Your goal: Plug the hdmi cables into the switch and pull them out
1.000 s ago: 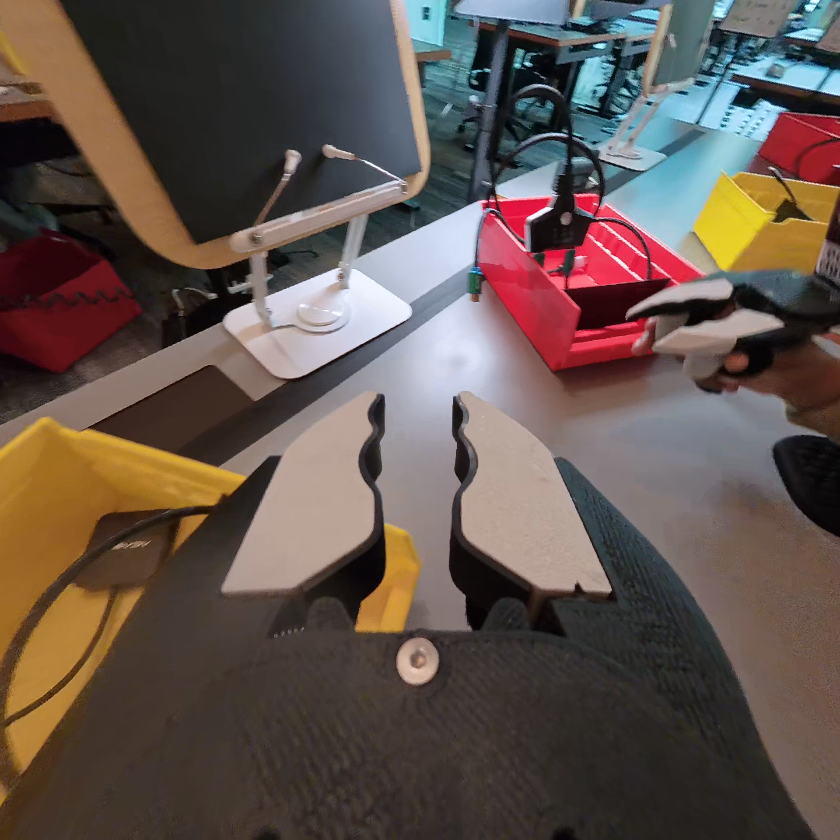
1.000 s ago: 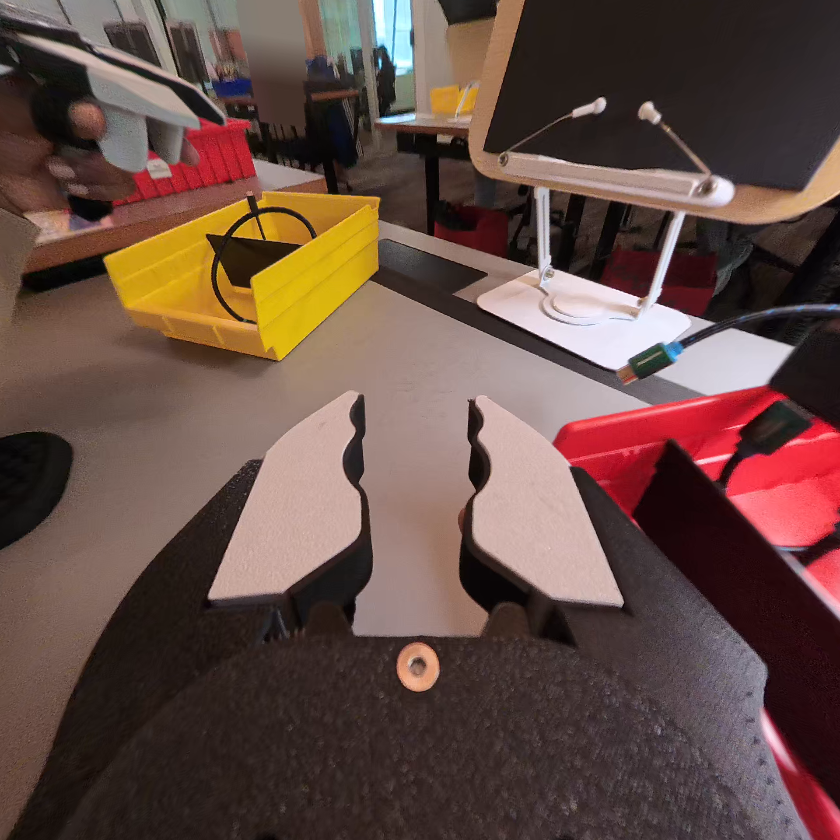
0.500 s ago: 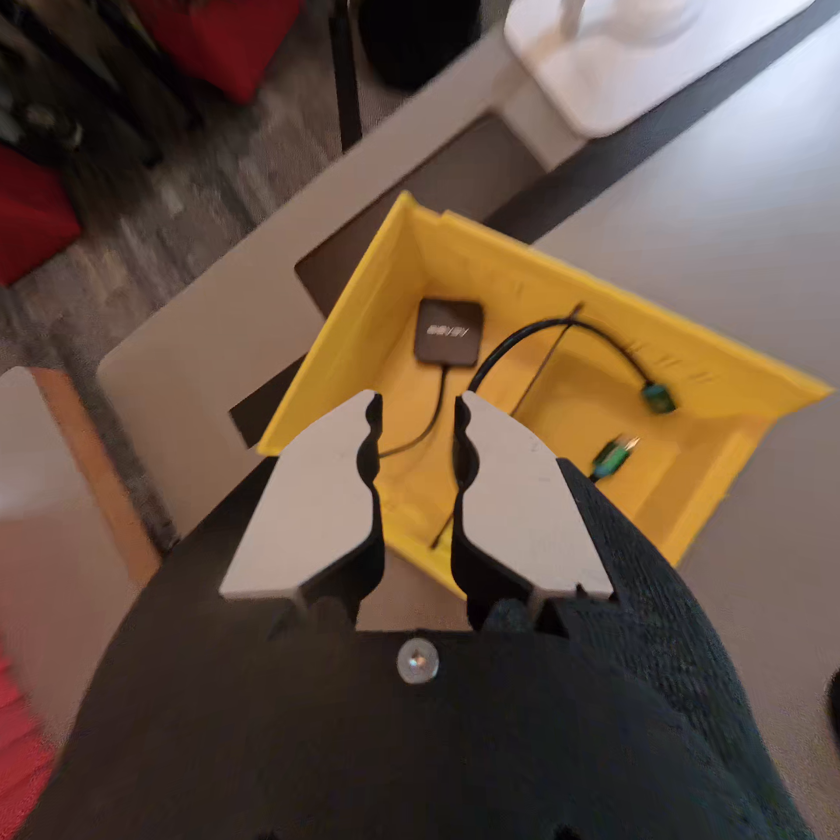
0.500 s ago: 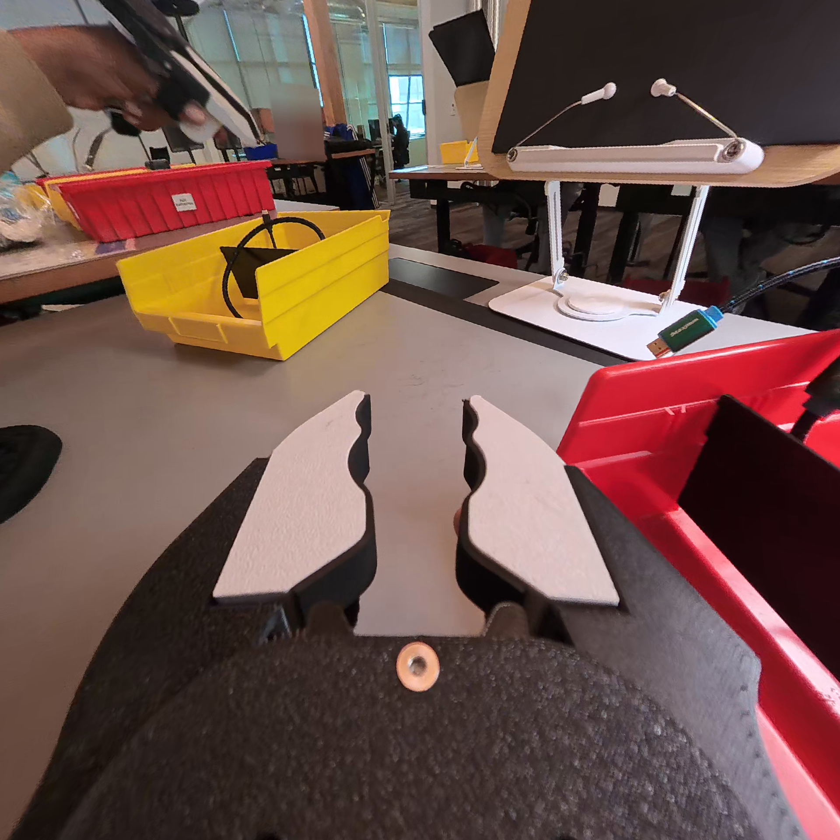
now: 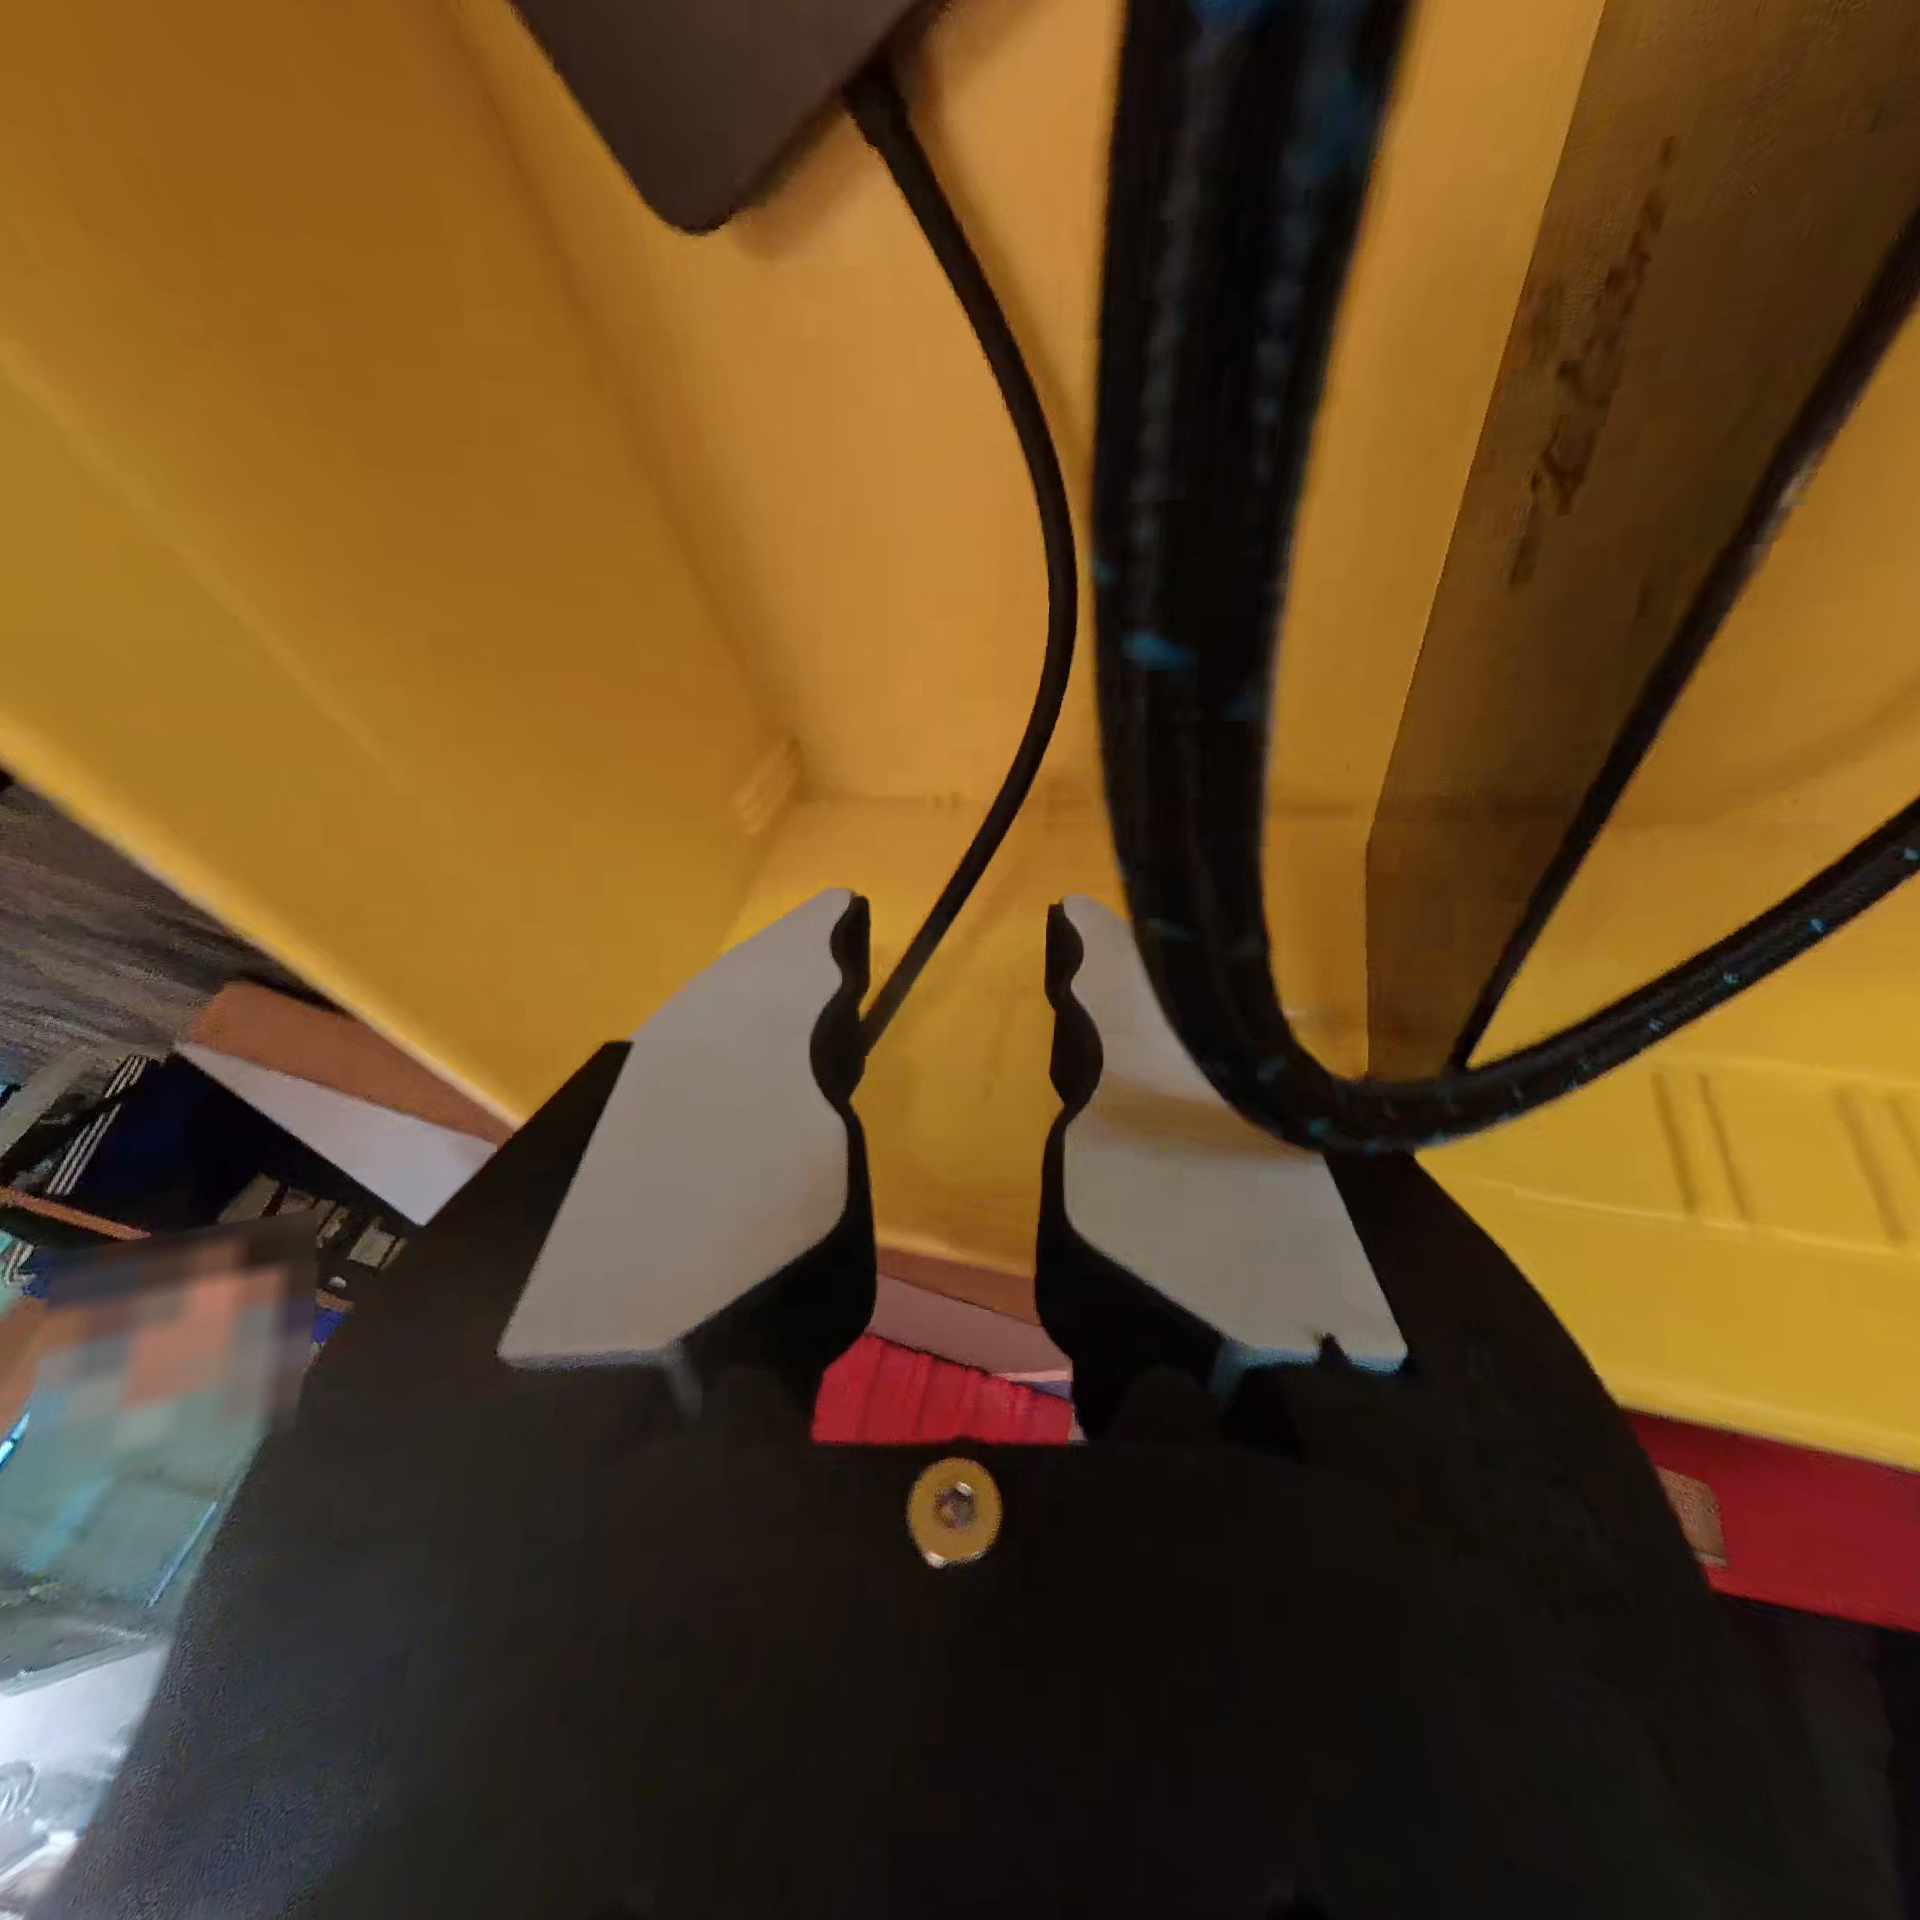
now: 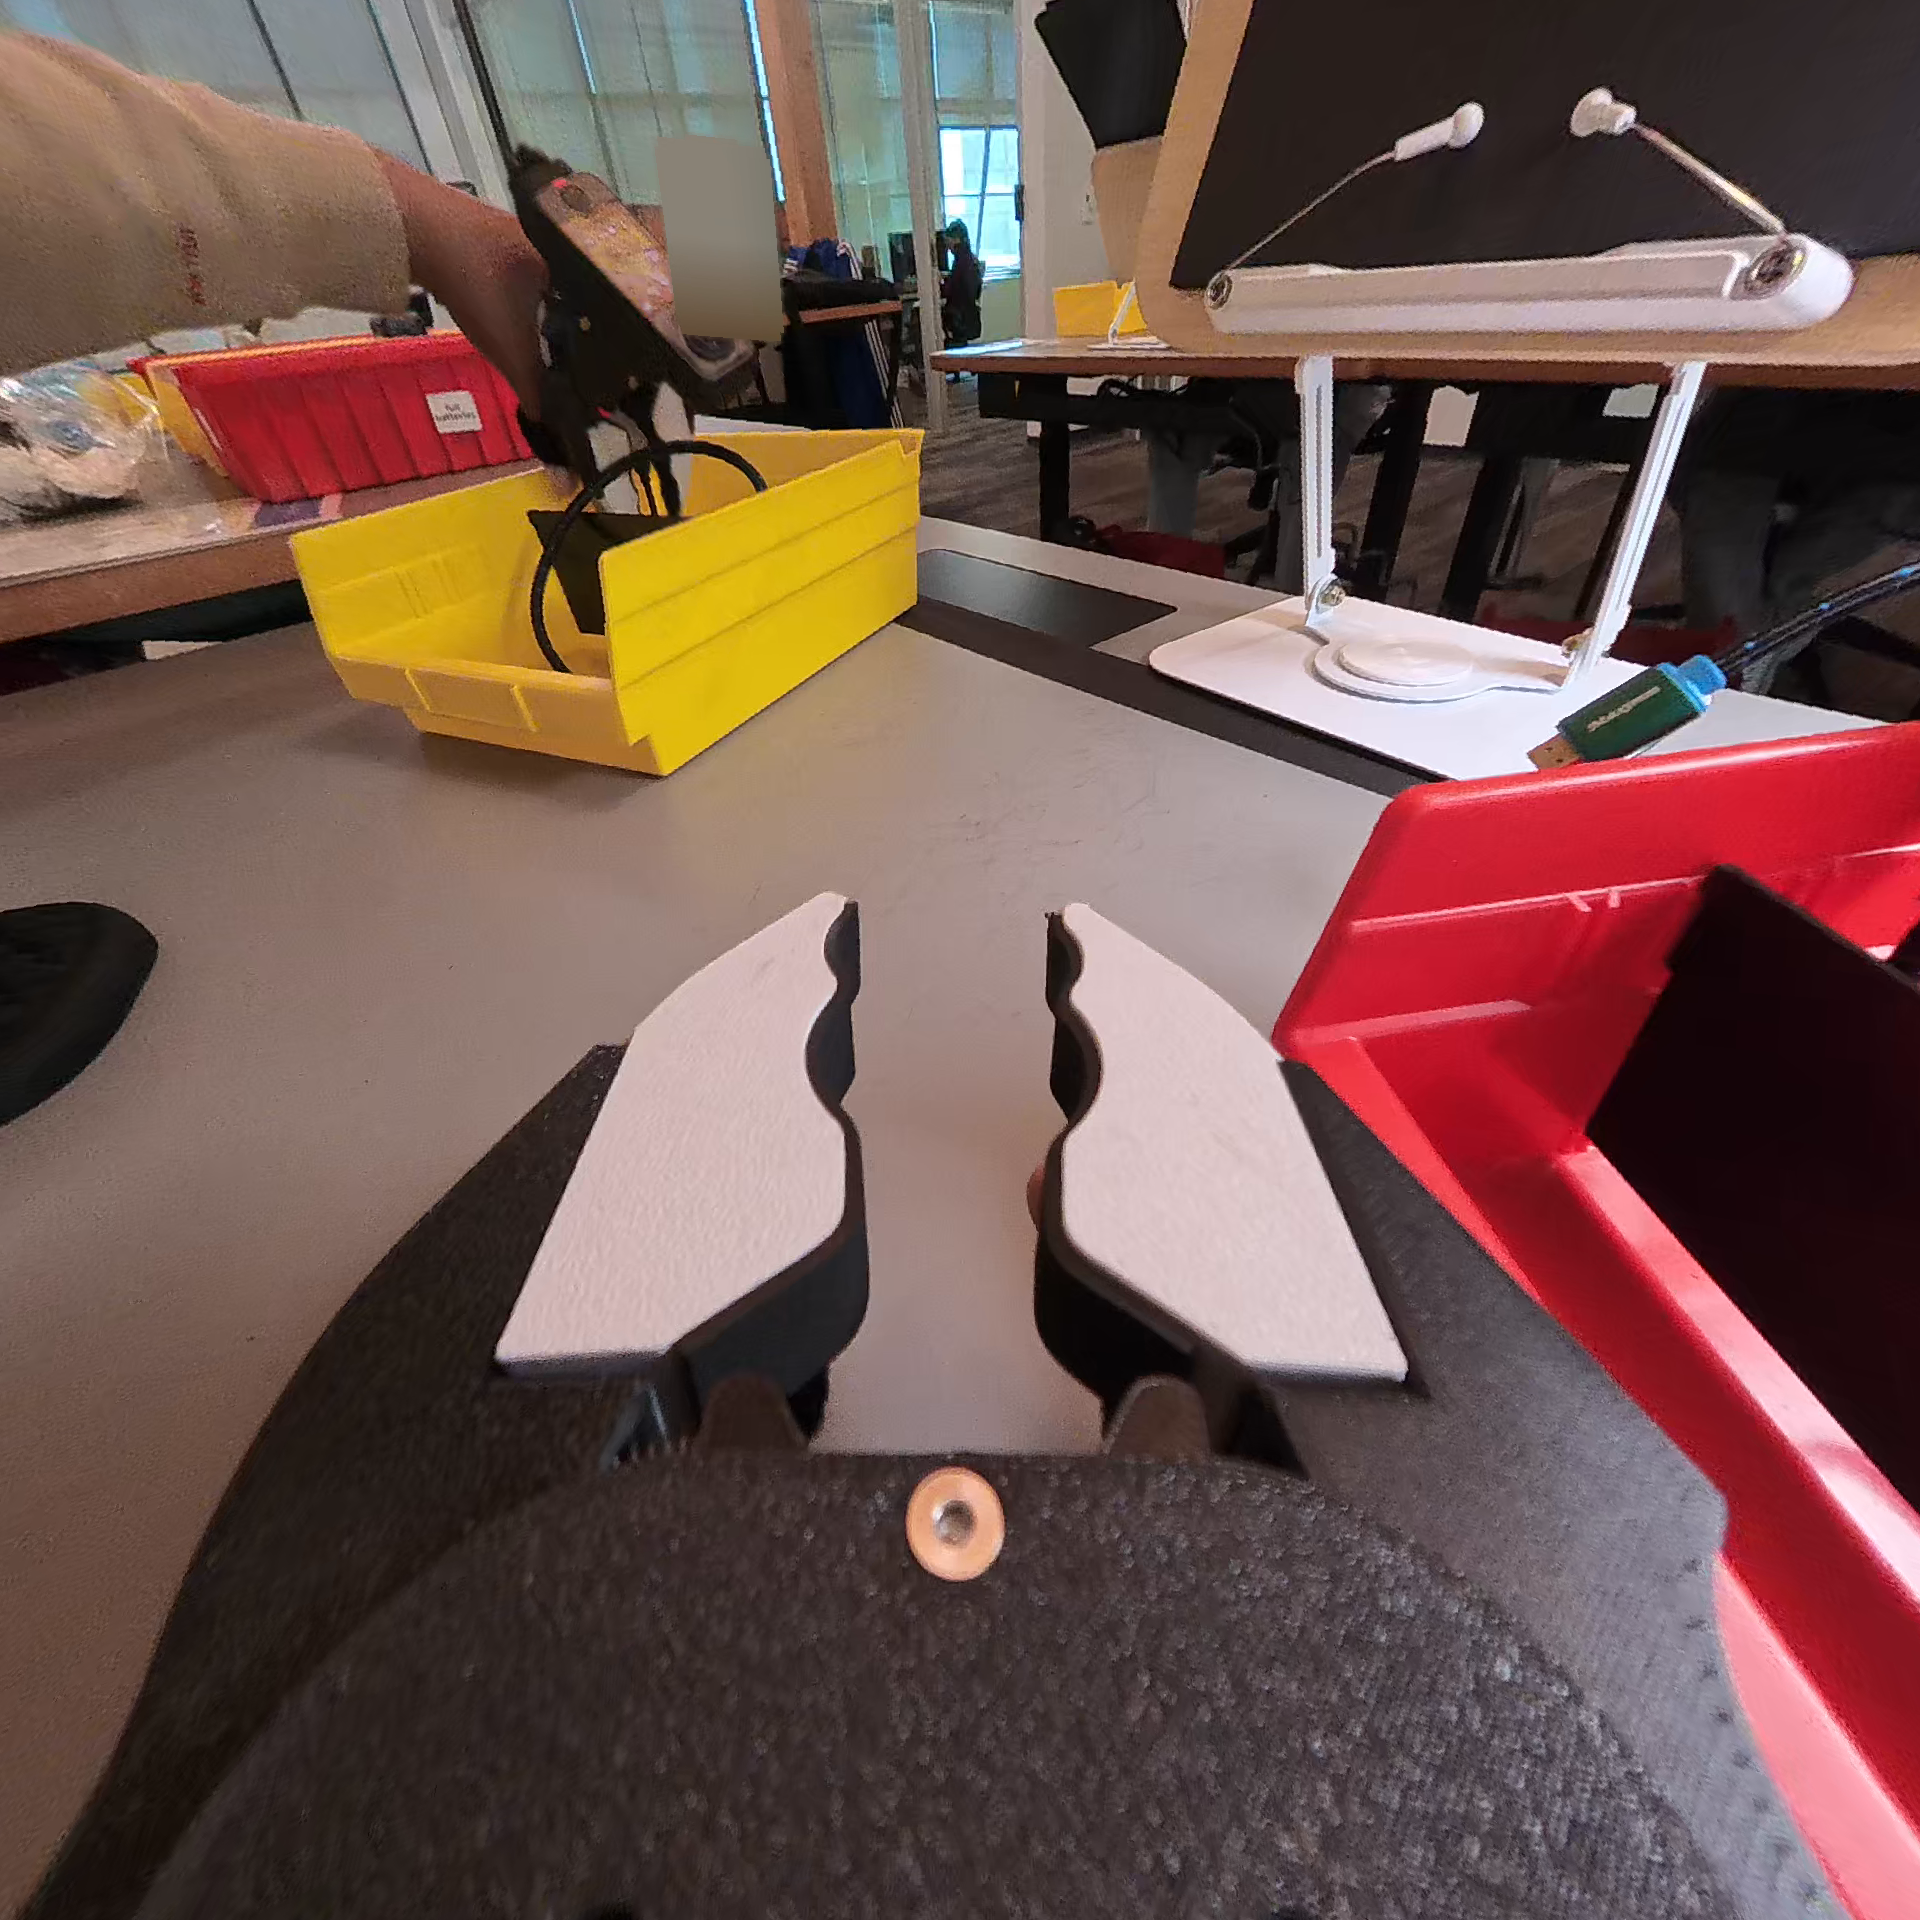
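Left gripper (image 5: 951, 977) is down inside the yellow bin (image 5: 416, 520), jaws parted with nothing clamped; a thin black lead (image 5: 1023, 499) runs from the dark switch box (image 5: 717, 94) in the upper left of the frame down into the gap, brushing the left finger. Just right of it a thick braided HDMI cable (image 5: 1195, 582) loops over the right finger. My worry: closing here pinches the thin lead rather than a plug, or snags the braided loop and drags the switch about; no connector shows in this view. Bin plastic is smooth and glossy with ribbed walls, cable sheath woven with blue flecks, finger faces matte grey with scalloped inner edges. In the right wrist view, the same bin sits in the upper left on a grey matte table (image 6: 935, 831), right gripper (image 6: 951, 997) low centre, spread and empty. At the right edge a red bin (image 6: 1455, 1039), and above its rim a green HDMI plug (image 6: 1621, 717) with blue collar pokes out, unplugged
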Demonstrator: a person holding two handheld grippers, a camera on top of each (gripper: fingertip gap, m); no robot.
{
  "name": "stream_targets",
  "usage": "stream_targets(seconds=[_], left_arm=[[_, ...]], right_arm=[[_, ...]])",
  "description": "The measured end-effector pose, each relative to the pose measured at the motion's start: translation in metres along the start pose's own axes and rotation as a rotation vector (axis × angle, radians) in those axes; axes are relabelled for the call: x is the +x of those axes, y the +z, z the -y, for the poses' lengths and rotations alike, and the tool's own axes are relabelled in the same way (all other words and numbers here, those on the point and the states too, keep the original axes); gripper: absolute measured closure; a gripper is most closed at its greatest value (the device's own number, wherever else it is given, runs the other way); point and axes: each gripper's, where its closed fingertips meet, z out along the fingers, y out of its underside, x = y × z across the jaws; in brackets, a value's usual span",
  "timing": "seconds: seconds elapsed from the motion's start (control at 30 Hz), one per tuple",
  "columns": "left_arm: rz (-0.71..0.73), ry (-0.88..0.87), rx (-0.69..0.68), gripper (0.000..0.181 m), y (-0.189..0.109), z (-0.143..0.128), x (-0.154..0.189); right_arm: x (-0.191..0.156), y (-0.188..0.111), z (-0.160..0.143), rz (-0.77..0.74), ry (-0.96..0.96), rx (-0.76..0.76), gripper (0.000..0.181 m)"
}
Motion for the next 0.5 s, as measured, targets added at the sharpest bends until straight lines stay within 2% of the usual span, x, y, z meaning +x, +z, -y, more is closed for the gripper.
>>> stream_targets(seconds=[0.1, 0.17, 0.27, 0.4, 0.5], left_arm=[[-0.016, 0.031, 0.023, 0.153, 0.011, 0.011, 0.001], [-0.024, 0.047, 0.038, 0.165, 0.013, 0.014, 0.003], [-0.001, 0.058, 0.017, 0.175, 0.009, 0.01, 0.002], [0.016, 0.049, -0.016, 0.176, -0.015, -0.003, 0.004], [0.064, 0.037, -0.028, 0.176, -0.046, -0.016, 0.001]], right_arm=[[0.001, 0.001, -0.003, 0.008, 0.008, -0.004, 0.148], [0.001, 0.002, -0.003, 0.011, 0.013, -0.006, 0.148], [0.001, 0.001, -0.001, 0.014, 0.013, 0.002, 0.148], [-0.002, 0.0, 0.002, 0.023, 0.01, 0.011, 0.149], [-0.003, -0.003, 0.007, 0.024, 0.003, 0.026, 0.15]])
